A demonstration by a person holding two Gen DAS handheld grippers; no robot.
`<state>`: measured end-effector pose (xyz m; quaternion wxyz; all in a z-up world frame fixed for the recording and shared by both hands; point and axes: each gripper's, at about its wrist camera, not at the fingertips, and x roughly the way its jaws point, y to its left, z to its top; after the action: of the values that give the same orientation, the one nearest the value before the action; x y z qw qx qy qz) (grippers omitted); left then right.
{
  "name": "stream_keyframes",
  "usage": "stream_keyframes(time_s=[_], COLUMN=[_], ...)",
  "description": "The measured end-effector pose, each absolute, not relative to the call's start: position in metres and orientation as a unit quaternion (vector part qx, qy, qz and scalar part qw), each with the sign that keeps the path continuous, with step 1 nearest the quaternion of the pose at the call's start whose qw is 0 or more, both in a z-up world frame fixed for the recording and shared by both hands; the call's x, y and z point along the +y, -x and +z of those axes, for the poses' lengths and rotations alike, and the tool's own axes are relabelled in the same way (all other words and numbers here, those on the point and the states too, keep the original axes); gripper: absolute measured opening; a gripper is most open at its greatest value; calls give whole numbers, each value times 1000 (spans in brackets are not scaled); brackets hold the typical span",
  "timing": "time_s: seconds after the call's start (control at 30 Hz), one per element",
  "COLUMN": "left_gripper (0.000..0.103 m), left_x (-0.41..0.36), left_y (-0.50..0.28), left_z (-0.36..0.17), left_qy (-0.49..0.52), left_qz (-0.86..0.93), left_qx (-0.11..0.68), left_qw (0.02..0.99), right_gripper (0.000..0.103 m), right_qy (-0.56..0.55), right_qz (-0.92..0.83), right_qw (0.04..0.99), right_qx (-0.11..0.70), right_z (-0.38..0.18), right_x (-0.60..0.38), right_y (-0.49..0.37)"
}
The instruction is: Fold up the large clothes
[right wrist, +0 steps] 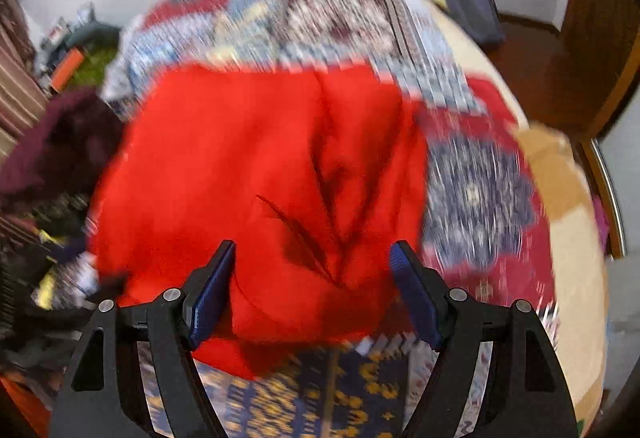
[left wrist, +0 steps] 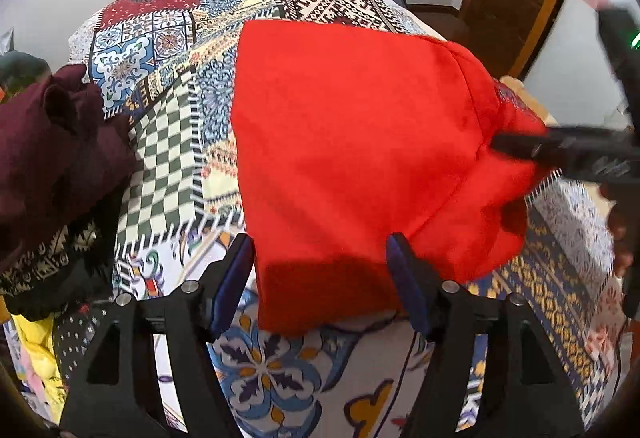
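Patchwork bedspread (left wrist: 168, 142) under red garment (left wrist: 352, 142) — left gripper (left wrist: 320, 278) and right gripper (right wrist: 312, 290) spread, empty.

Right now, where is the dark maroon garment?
In the left wrist view the maroon garment is bunched at the far left of the patterned bedspread, left of the red garment.

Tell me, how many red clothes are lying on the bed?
1: the red garment lies spread on the patchwork bedspread. A maroon garment sits heaped at the left; others may hide in that pile.
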<state>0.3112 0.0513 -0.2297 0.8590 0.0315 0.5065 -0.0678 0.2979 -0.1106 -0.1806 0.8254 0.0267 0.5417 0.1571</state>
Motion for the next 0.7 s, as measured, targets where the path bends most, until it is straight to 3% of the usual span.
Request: stream_keyframes(time_s=[0.2, 0.7], left_gripper=[73, 73], left_x=[60, 82], left_y=[-296, -260], left_z=[-239, -223], left_qy=[4, -38], left_qz=[-74, -32], left_qx=[515, 511], left_qw=[854, 858], right_gripper=[83, 83], right_qy=[-74, -38], right_qz=[163, 142], right_qw=[805, 822], right_qx=[566, 550], right_z=[-217, -178], right_x=[-144, -162], right_y=[-268, -232])
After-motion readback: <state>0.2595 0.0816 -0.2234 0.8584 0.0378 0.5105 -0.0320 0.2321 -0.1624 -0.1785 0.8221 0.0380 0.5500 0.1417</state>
